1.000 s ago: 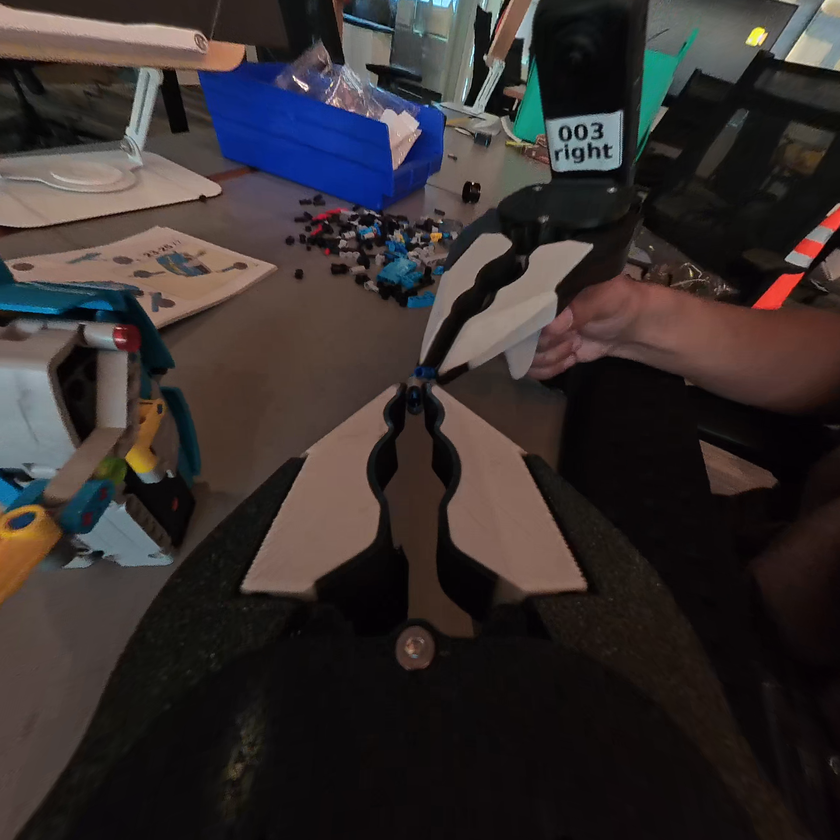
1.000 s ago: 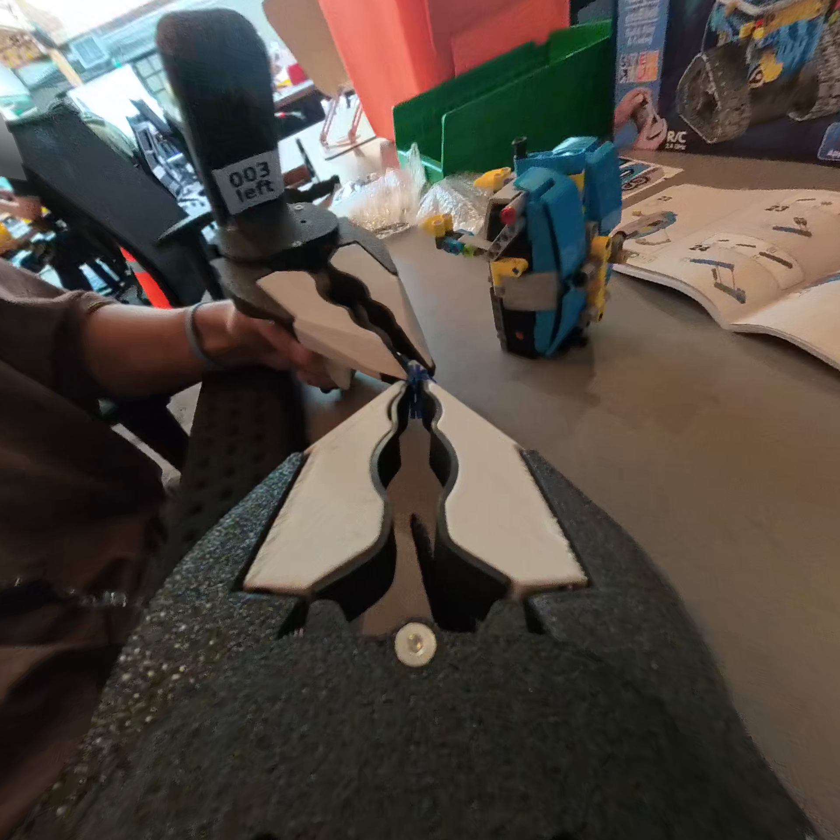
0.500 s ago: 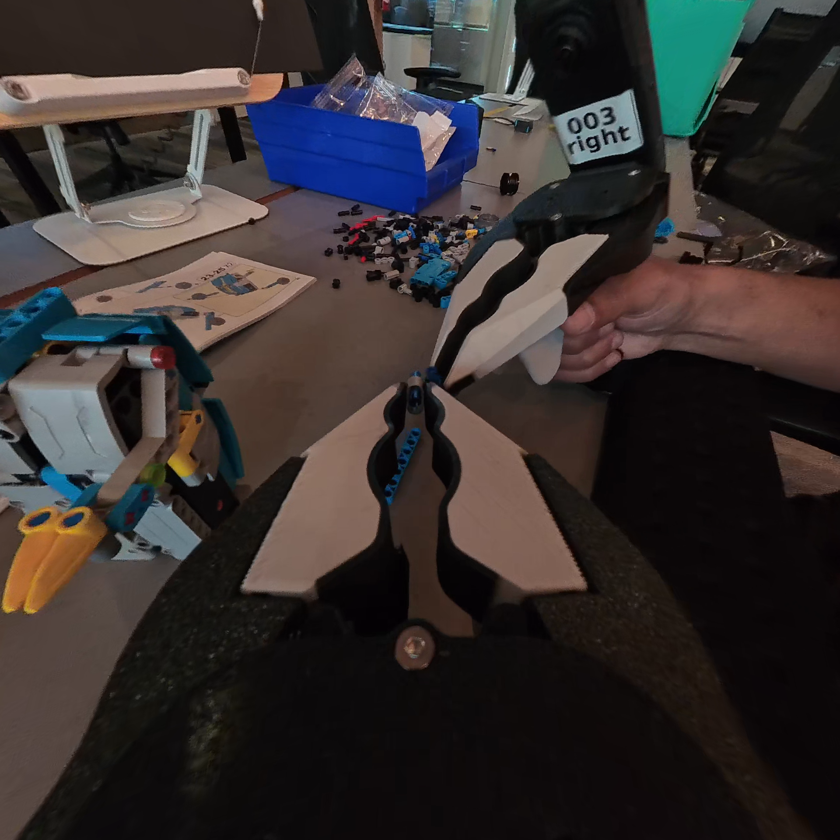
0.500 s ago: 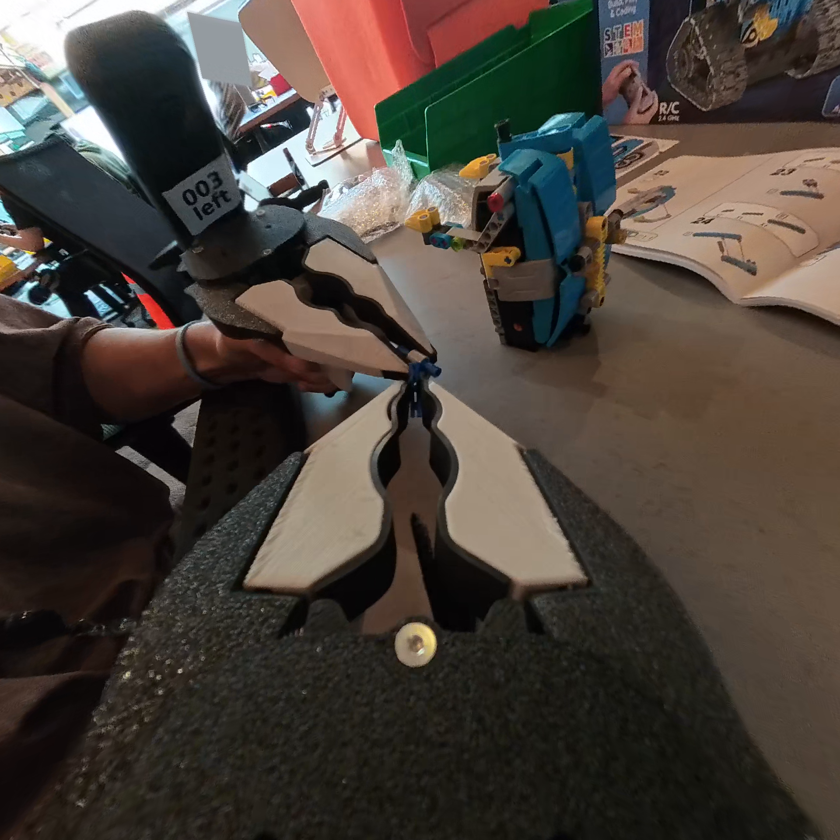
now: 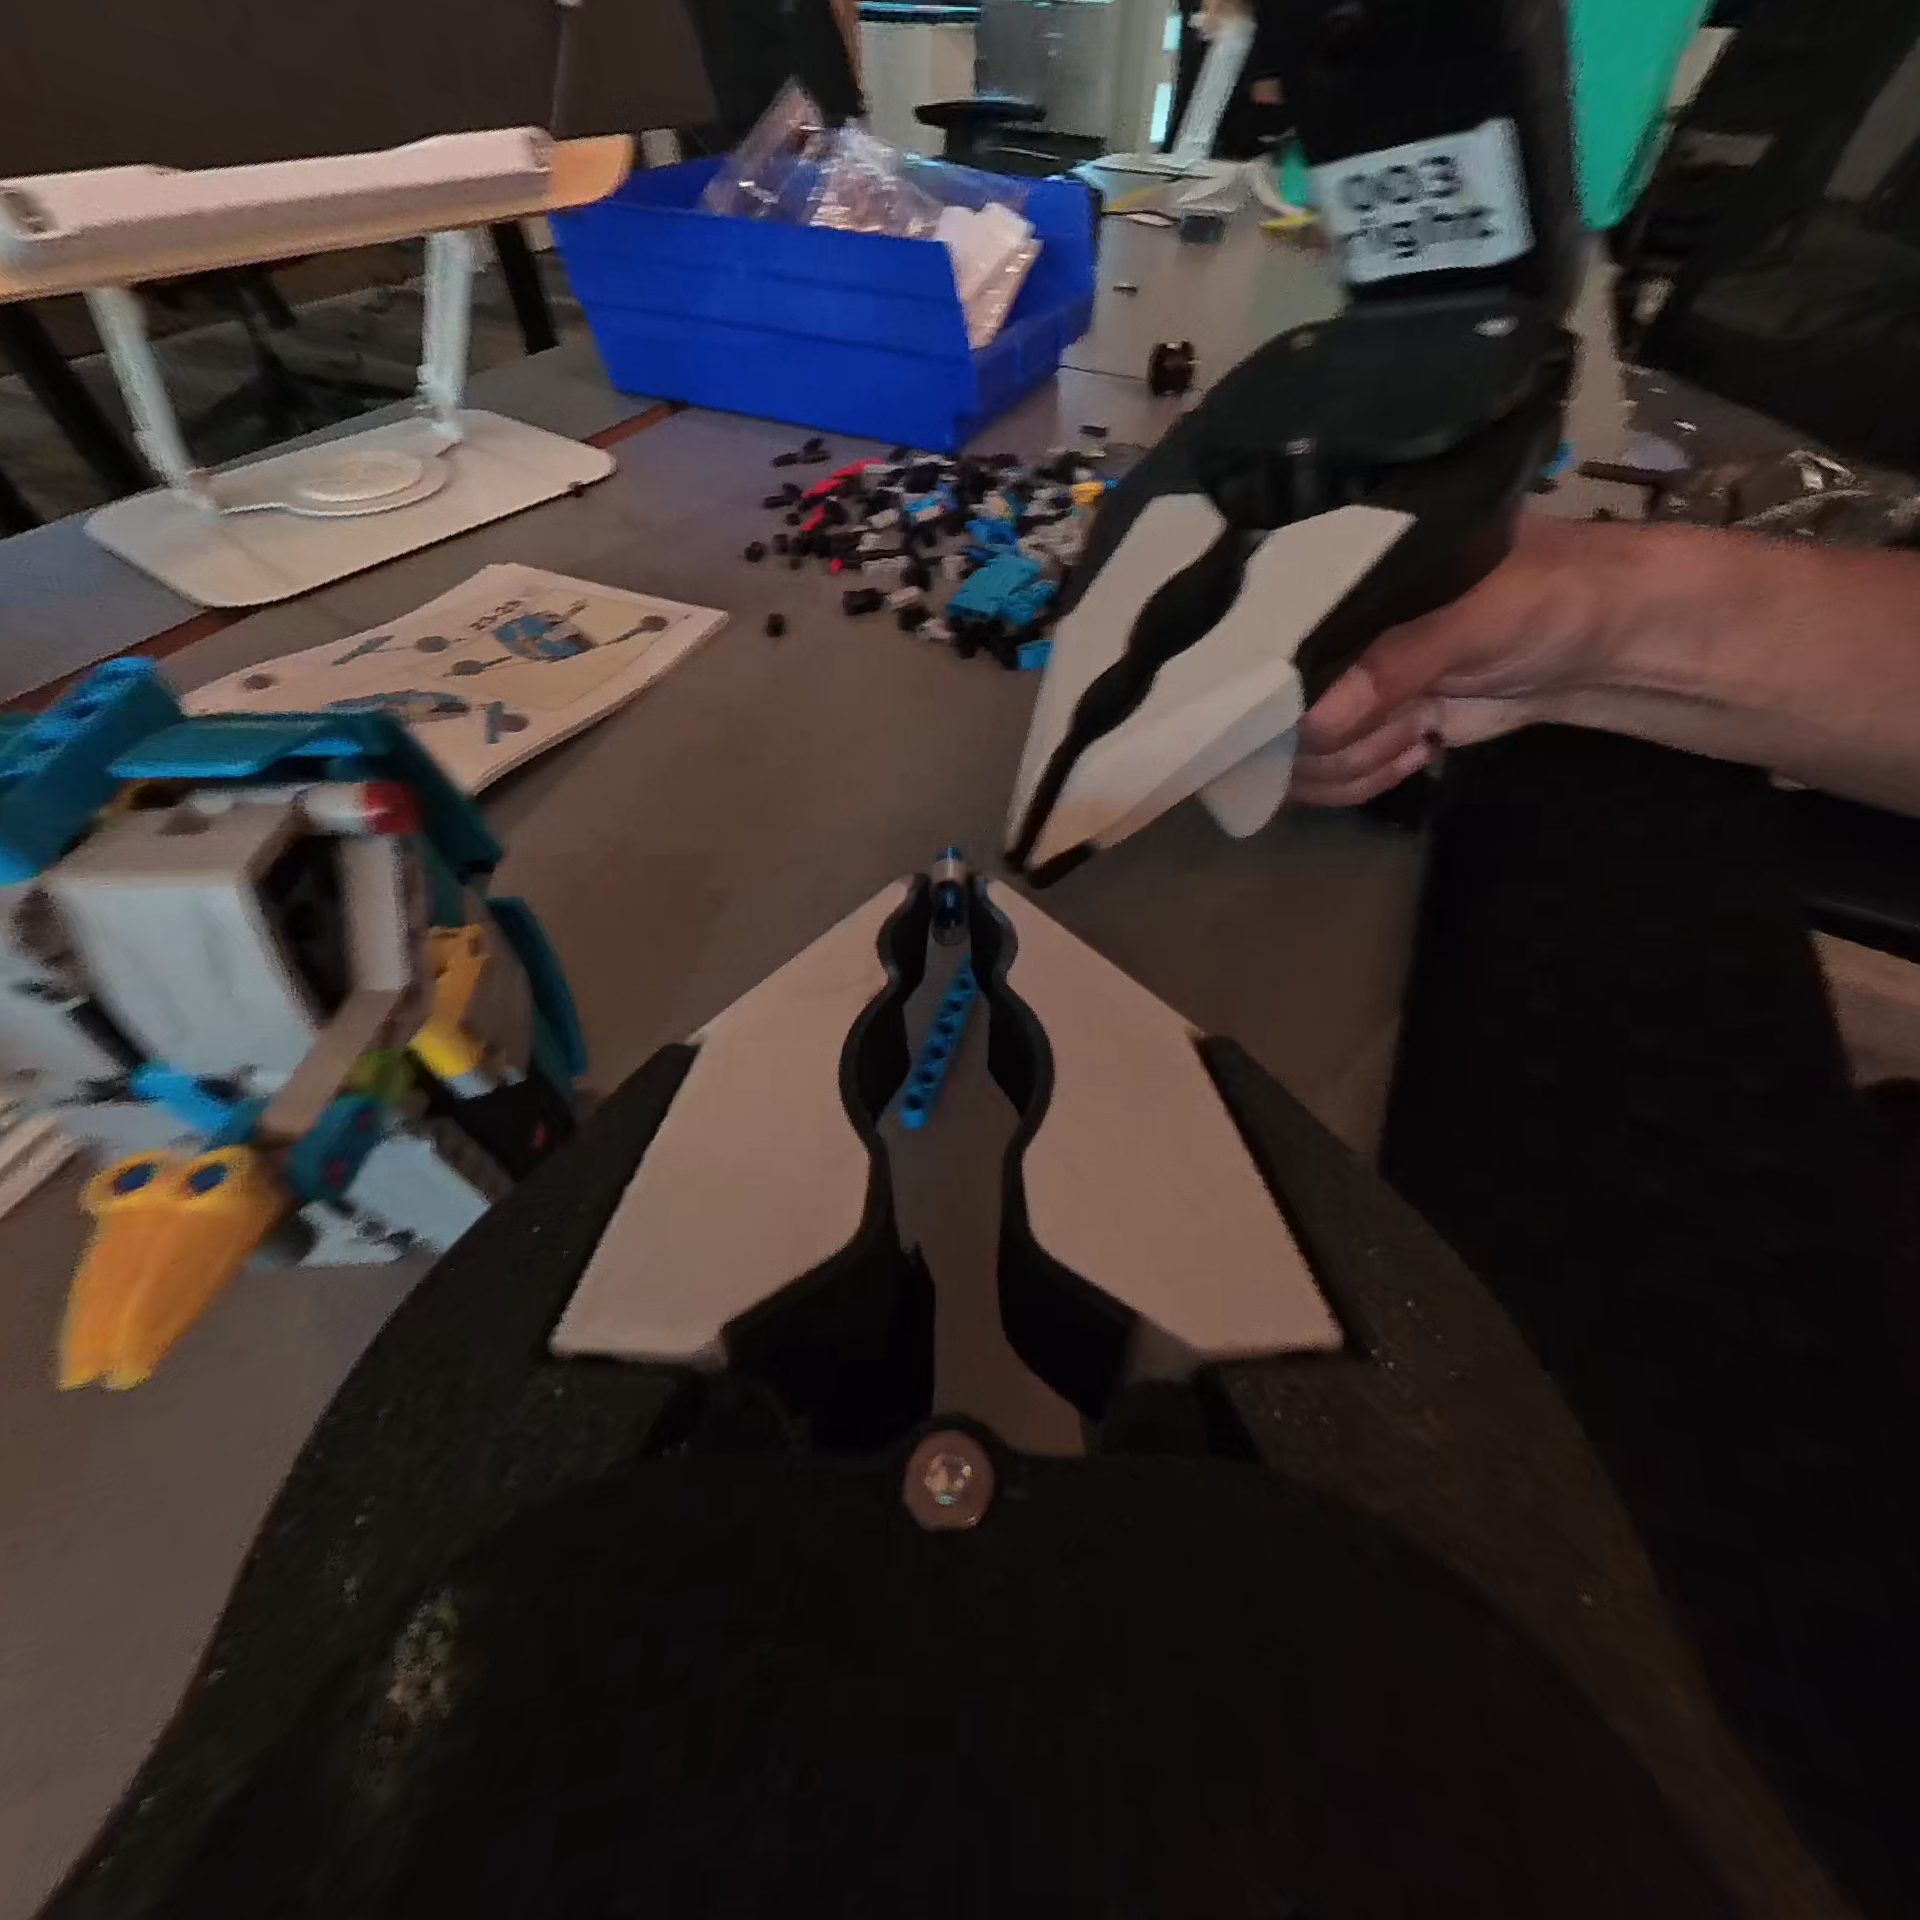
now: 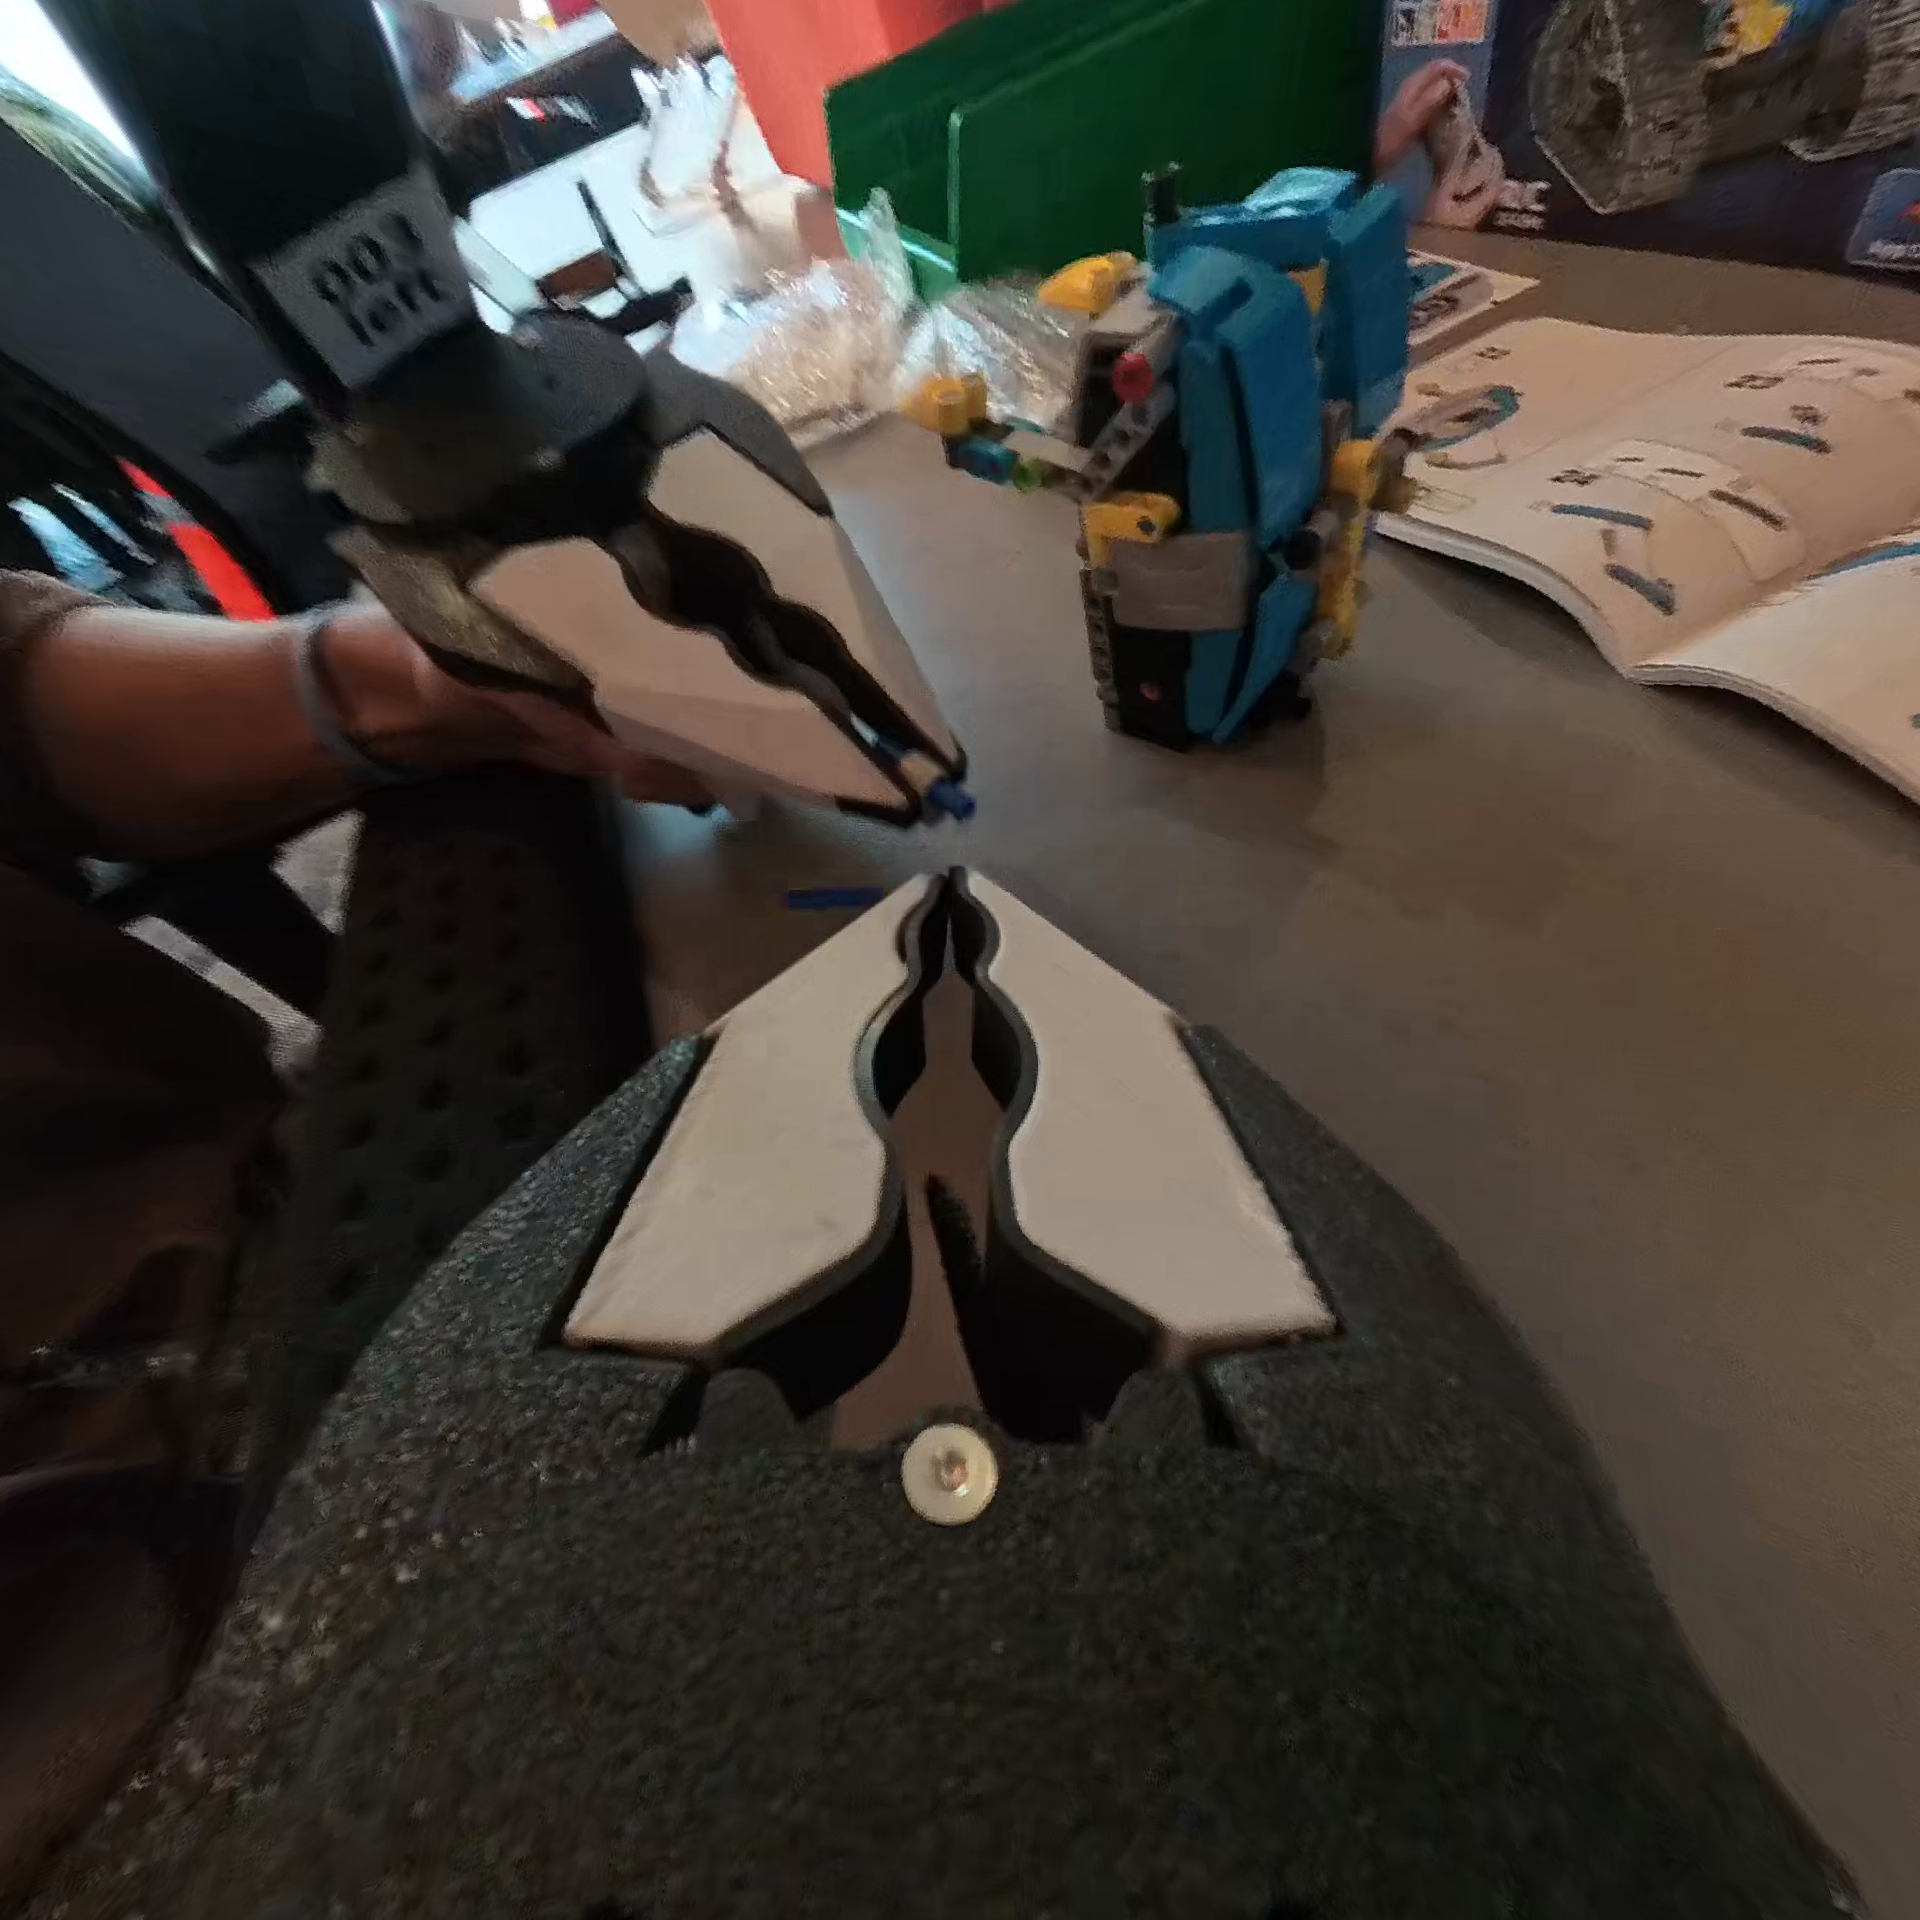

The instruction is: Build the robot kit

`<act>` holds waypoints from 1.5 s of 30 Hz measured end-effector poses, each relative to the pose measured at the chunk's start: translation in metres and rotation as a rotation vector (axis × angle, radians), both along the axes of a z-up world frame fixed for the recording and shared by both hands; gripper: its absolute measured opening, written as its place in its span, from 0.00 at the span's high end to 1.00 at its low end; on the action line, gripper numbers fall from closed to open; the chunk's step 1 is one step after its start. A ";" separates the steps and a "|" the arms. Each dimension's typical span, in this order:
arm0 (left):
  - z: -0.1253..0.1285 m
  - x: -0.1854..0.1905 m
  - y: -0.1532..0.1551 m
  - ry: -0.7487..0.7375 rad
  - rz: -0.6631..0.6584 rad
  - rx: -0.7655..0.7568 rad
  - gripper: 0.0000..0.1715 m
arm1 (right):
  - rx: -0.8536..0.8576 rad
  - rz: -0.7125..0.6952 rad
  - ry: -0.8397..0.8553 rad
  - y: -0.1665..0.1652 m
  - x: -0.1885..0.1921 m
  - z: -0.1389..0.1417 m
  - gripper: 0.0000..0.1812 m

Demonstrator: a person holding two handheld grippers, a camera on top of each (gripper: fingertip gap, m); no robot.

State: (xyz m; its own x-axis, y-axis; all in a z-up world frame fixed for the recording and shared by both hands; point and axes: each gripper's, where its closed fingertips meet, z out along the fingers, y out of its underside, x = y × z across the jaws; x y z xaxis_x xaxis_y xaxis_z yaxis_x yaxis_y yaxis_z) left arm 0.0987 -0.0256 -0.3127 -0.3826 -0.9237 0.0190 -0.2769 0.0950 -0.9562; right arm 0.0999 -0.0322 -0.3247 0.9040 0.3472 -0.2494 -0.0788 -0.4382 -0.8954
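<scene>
The left tongs [image 5: 948,891] are clamped at their tips on a small dark blue pin [image 5: 948,902], whose end projects just beyond the tips; the same pin shows at the tong tips in the right wrist view [image 6: 951,798]. Below the left tongs, seen through the gap between their fingers, a blue beam with a row of holes [image 5: 940,1044] runs at a slant; whether it lies on the tabletop [image 5: 790,758] or hangs from the pin cannot be told. The right tongs [image 6: 951,883] are closed together with nothing visible between the tips; they sit just beside the left tongs' tips without touching. A hand [image 5: 1382,717] grips the right tool, and another hand [image 6: 416,707], with a band at the wrist, grips the left tool. A short blue piece [image 6: 831,896] lies on the tabletop just left of the right tongs' tips. A partly built blue, white and yellow brick model [image 5: 260,966] stands to the left of the left tongs. An open instruction booklet [image 5: 468,665] lies beyond the model, and a pile of loose small bricks [image 5: 925,540] lies farther back, in front of a blue bin [image 5: 821,312] holding clear plastic bags. A white stand [image 5: 312,478] sits at the far left. In the right wrist view, green dividers [image 6: 1091,125] and a printed box [image 6: 1683,114] stand behind the model.
</scene>
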 end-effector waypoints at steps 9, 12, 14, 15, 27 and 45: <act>0.014 -0.016 0.053 0.041 0.112 -0.099 0.96 | -0.169 0.212 -0.405 -0.027 -0.039 -0.049 0.90; -0.004 -0.036 0.048 0.110 0.069 -0.060 0.96 | -0.179 0.256 -0.442 -0.021 -0.052 -0.059 0.90; -0.014 -0.048 0.045 0.141 0.059 -0.025 0.96 | -0.184 0.255 -0.458 -0.014 -0.054 -0.063 0.89; -0.017 -0.052 0.044 0.148 0.056 -0.004 0.96 | -0.183 0.265 -0.455 -0.012 -0.057 -0.062 0.89; -0.040 -0.056 0.035 0.200 0.029 0.120 0.96 | -0.221 0.209 -0.452 0.010 -0.043 -0.060 0.88; -0.032 -0.054 0.014 0.157 -0.060 0.074 0.96 | -0.175 0.577 -0.360 -0.018 -0.027 -0.067 0.92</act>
